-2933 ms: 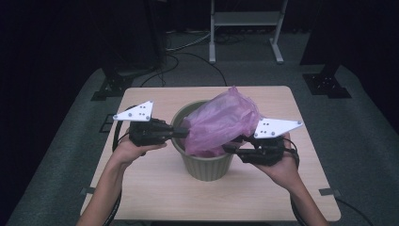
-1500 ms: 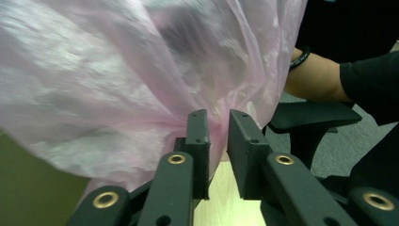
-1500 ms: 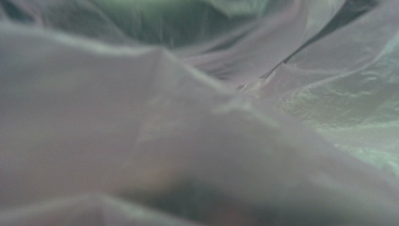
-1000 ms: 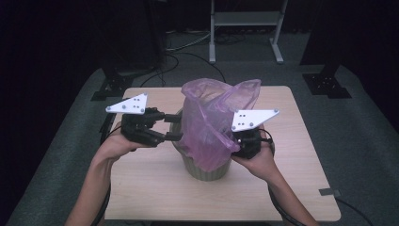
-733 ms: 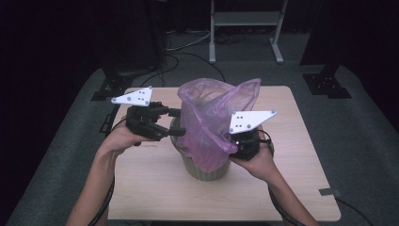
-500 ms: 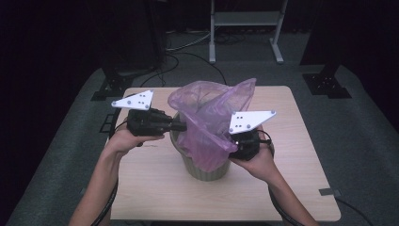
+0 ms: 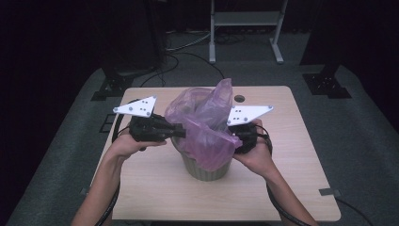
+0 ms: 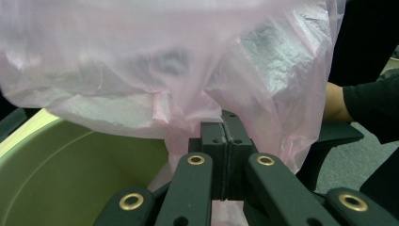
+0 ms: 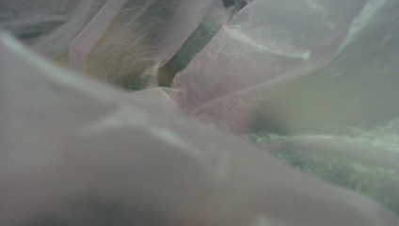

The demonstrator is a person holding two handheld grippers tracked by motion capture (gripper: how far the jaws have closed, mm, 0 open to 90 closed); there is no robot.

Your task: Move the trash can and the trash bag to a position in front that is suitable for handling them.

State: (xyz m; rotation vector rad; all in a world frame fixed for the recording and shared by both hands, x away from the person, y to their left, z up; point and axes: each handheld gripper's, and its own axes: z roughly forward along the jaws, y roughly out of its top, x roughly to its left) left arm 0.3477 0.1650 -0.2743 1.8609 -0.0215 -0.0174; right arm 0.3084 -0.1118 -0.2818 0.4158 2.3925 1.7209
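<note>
The bench is a pale wood-grain top with rounded corners and a small dark round hole near its far edge. It stands on grey carpet. Beyond it, black cables snake across the floor towards the foot of a light metal stand. Dark stand feet sit on the carpet at the far right, another at the far left.

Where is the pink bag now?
In the high view the pink bag drapes over the green bin at mid-table, between the left gripper and right gripper.
</note>
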